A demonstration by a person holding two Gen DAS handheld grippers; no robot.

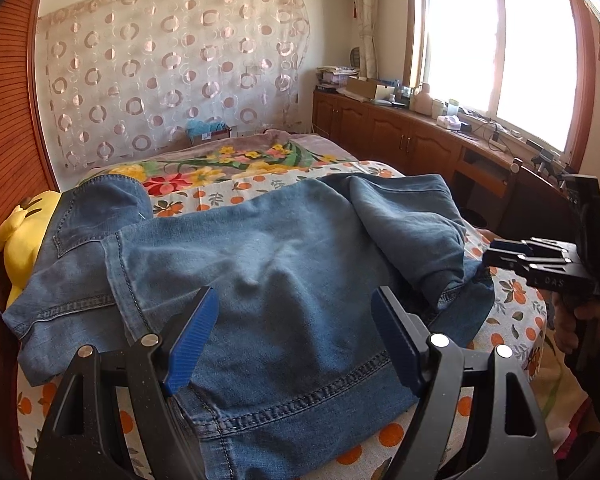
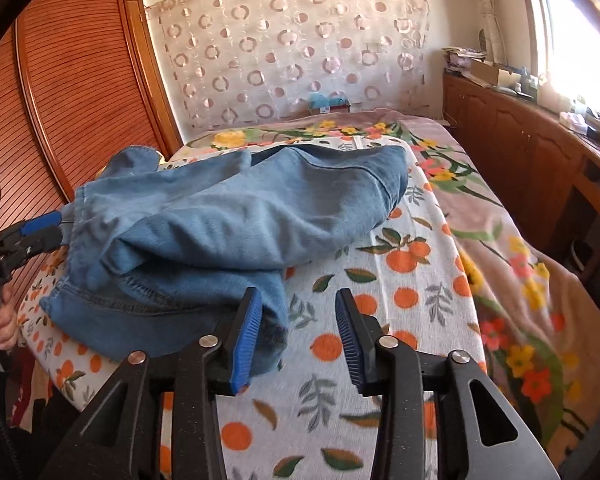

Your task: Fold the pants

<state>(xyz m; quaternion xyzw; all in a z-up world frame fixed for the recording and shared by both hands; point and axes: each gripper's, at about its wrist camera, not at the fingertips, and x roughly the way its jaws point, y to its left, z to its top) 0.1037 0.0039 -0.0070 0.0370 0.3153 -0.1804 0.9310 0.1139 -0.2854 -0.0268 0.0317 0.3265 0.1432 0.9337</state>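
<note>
Tools spread apart over blue denim pants on a bed.

Left tool (image 1: 292, 344) hovers with fingers apart above the pants (image 1: 268, 264); right tool (image 2: 298, 340), also spread, sits at their right edge over the orange-print bedspread (image 2: 400, 280).

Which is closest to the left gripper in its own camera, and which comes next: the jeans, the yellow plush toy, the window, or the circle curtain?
From the left gripper:
1. Jeans, right under the open fingers.
2. Yellow plush toy, left edge of the bed.
3. and 4. Circle curtain on the far wall and window, far right: too close to call.
</note>
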